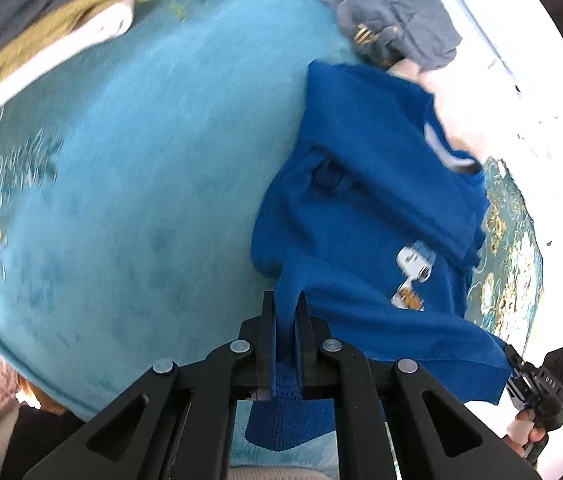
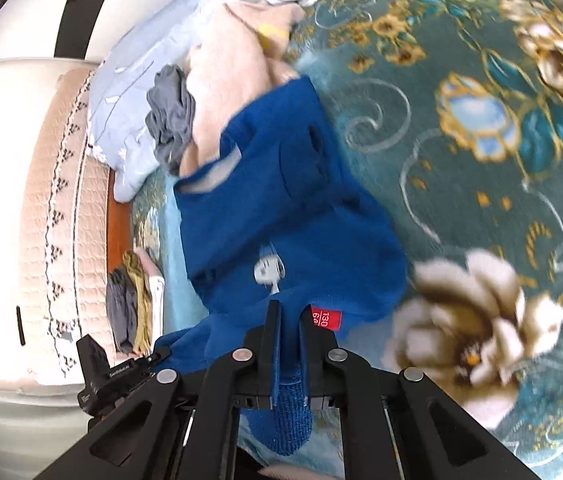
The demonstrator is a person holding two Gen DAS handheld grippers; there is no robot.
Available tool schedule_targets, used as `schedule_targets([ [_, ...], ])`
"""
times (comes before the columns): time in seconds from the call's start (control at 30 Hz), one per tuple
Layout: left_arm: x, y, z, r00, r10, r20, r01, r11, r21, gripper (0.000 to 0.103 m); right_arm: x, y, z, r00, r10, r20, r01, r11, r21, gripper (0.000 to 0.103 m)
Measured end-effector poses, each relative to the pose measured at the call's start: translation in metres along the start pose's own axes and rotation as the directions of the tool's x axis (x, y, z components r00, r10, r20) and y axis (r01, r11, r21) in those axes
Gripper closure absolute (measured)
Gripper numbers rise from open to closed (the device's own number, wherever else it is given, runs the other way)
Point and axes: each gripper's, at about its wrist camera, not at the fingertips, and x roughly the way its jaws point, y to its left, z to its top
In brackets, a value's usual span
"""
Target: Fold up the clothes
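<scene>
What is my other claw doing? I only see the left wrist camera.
Observer: The right claw is shut on the ribbed hem of the blue knitted sweater.
Operator: Does the sweater have a label?
Observer: Yes, a small red size tag shows right beside that claw.
Operator: What's past the messy clothes?
Observer: A pale blue pillow lies behind them, at the edge of the bed.
</scene>
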Motion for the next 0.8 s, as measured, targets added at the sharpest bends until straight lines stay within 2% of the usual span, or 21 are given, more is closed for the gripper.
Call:
schedule_targets([
  [0.13, -0.012, -0.019, 0.030, 1.000, -0.019, 0.009, 0.019, 1.000, 0.005, 0.096, 0.007, 0.002, 0.027, 1.000, 0.007, 0.016, -0.007, 1.000, 0.030, 0.095],
  [0.37, -0.001, -0.031, 0.063, 0.997, -0.064, 0.035, 0.065, 0.998, -0.013, 0.096, 0.027, 0.001, 0.074, 0.999, -0.006, 0.048, 0.001, 0.995, 0.099, 0.095],
  [0.5, 0.014, -0.035, 0.082, 0.991, -0.123, 0.051, 0.126, 0.990, -0.064, 0.096, 0.041, -0.005, 0.092, 0.998, -0.003, 0.059, -0.006, 0.988, 0.153, 0.095],
  [0.53, 0.017, -0.033, 0.085, 0.989, -0.136, 0.056, 0.141, 0.987, -0.080, 0.095, 0.043, -0.006, 0.096, 0.998, 0.002, 0.060, -0.012, 0.987, 0.163, 0.092],
  [0.67, 0.022, -0.020, 0.094, 0.974, -0.208, 0.089, 0.219, 0.966, -0.140, 0.095, 0.043, -0.001, 0.106, 0.997, -0.003, 0.077, -0.007, 0.991, 0.130, 0.090],
  [0.73, 0.019, -0.011, 0.096, 0.962, -0.245, 0.118, 0.262, 0.953, -0.154, 0.092, 0.039, 0.000, 0.109, 0.995, -0.009, 0.096, -0.002, 0.992, 0.122, 0.085],
  [0.77, 0.017, -0.009, 0.095, 0.958, -0.258, 0.128, 0.276, 0.949, -0.153, 0.088, 0.036, 0.000, 0.110, 0.995, -0.009, 0.103, -0.004, 0.992, 0.124, 0.076],
  [0.8, 0.016, -0.006, 0.095, 0.953, -0.270, 0.139, 0.290, 0.945, -0.152, 0.082, 0.034, 0.000, 0.109, 0.994, -0.006, 0.105, -0.007, 0.992, 0.124, 0.073],
])
